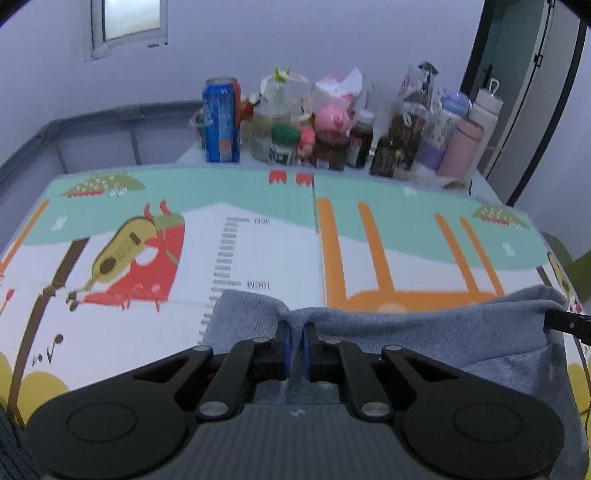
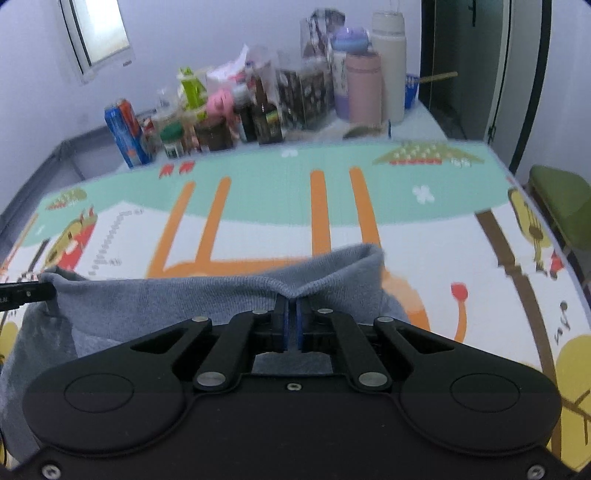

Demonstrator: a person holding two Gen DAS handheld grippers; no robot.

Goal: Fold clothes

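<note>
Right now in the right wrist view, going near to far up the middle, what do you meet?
Right gripper shut on the grey garment → orange stripes on the play mat → green band of the mat → brown bottle in the clutter → wall.

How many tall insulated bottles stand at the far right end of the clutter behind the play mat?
2: a cream bottle at the far right, and a shorter pink bottle directly left of it, slightly nearer. More may be hidden among the other containers behind.
</note>
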